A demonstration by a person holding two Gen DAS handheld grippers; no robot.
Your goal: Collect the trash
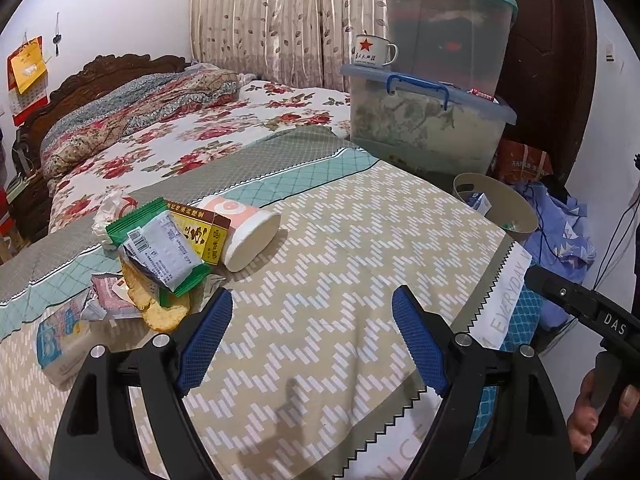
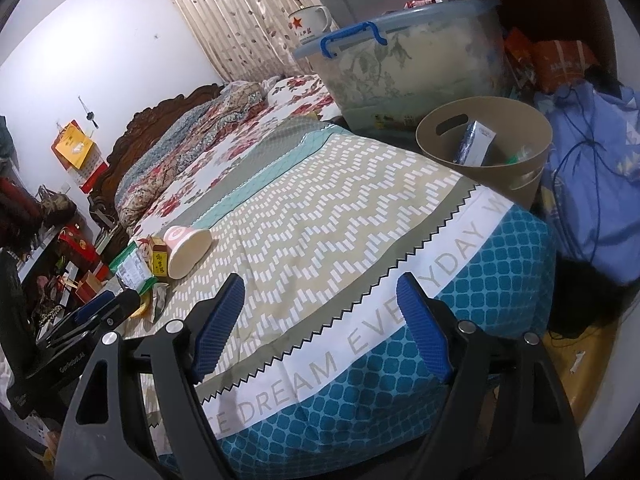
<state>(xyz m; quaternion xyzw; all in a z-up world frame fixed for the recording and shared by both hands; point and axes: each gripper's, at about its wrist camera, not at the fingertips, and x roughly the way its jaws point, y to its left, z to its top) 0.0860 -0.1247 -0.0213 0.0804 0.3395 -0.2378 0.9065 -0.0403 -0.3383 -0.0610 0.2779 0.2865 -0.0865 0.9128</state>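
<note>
Nearest each camera, the left gripper (image 1: 312, 300) and right gripper (image 2: 320, 288) hang over the bed (image 1: 340, 240) with jaws spread wide and nothing between them. One trash heap sits at the bed's left side: one tipped pink-and-white cup (image 1: 248, 236), one yellow-brown box (image 1: 208, 232), one green-edged wrapper (image 1: 164, 248) and crumpled packets too jumbled to count, while one tan bin (image 2: 484, 148) stands just beyond the far right corner. Only the right view shows inside the bin, with one small carton (image 2: 476, 144); bare quilt lies open between heap and zigzag border.
</note>
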